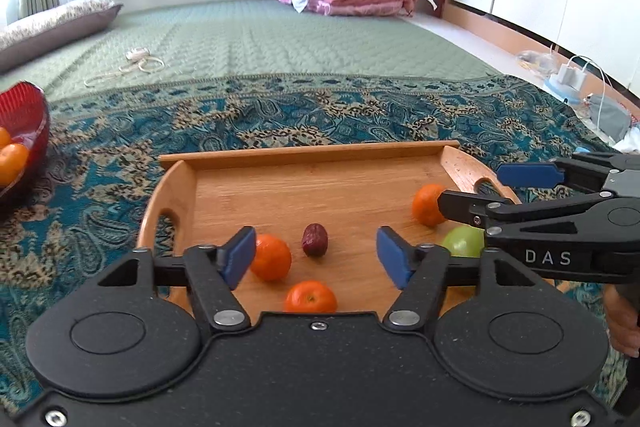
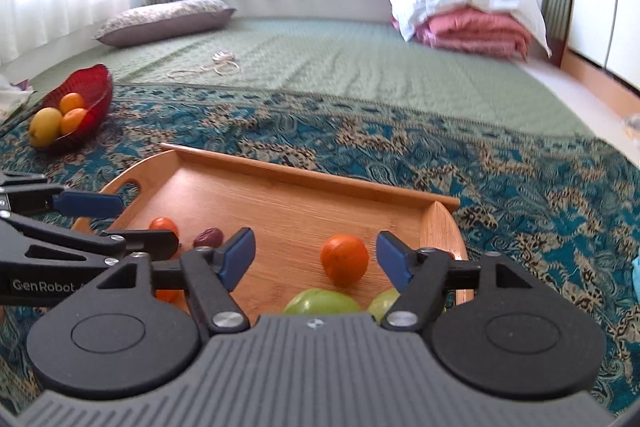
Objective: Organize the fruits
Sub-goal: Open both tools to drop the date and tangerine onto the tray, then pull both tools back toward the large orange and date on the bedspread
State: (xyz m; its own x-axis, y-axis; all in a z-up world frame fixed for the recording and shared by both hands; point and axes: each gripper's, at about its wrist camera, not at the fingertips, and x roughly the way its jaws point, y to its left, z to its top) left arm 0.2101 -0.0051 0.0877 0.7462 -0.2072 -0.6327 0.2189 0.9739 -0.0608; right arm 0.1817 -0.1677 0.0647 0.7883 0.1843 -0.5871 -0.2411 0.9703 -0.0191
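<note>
Both tongs, left (image 1: pixel 316 257) and right (image 2: pixel 316 259), stand apart and empty over the tray (image 1: pixel 312 151) on the bed, which holds oranges (image 1: pixel 271 257), a date (image 1: pixel 315 239) and green fruit (image 2: pixel 322 301), while the red bowl (image 2: pixel 94 87) keeps more, so sorting looks unfinished.

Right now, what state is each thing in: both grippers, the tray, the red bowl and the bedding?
left gripper: open, nothing held
right gripper: open, nothing held
wooden tray: flat on the cloth, holding loose fruit
date: lying loose on the tray
red bowl: upright, partly filled with fruit
pink blanket: folded, under white bedding
</note>
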